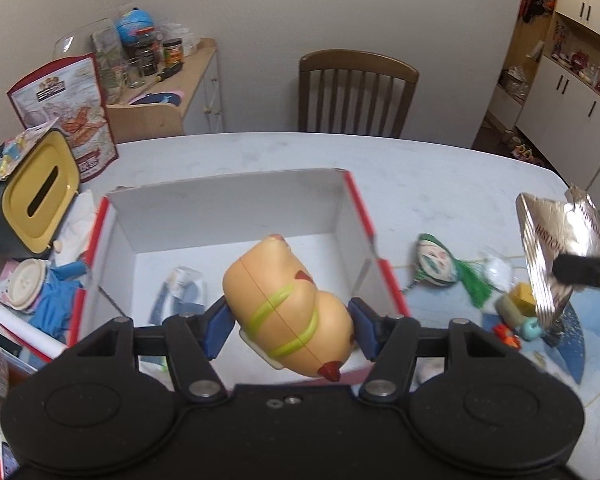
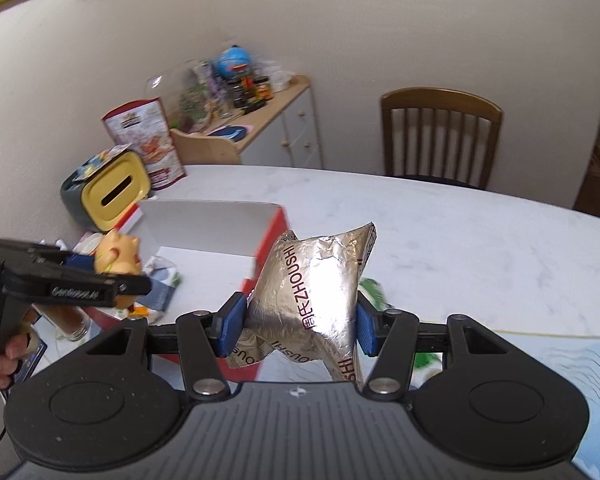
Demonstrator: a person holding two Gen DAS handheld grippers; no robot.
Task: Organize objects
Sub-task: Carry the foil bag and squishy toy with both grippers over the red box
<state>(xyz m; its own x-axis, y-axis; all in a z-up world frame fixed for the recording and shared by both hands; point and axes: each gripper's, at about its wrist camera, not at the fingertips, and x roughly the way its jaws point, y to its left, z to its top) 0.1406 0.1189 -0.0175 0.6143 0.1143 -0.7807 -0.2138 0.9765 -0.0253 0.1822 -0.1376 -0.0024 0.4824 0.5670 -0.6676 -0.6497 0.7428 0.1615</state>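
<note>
Left gripper (image 1: 290, 322): we clamped its blue pads on a tan toy figure (image 1: 288, 312), held above the open white box (image 1: 228, 208) with red edges on the marble table (image 1: 420, 168). Right gripper (image 2: 298, 322): we pinched a crinkled silver foil packet (image 2: 312, 288) in the air, just right of the box. A small packet (image 1: 180, 292) lay inside the box.

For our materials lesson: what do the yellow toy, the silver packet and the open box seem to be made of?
Yellow toy: likely hard moulded plastic, smooth, glossy, with a seam line.
Silver packet: metallised foil film, crinkled, mirror-bright.
Open box: probably cardboard, matte white inside, folded red edges.
</note>
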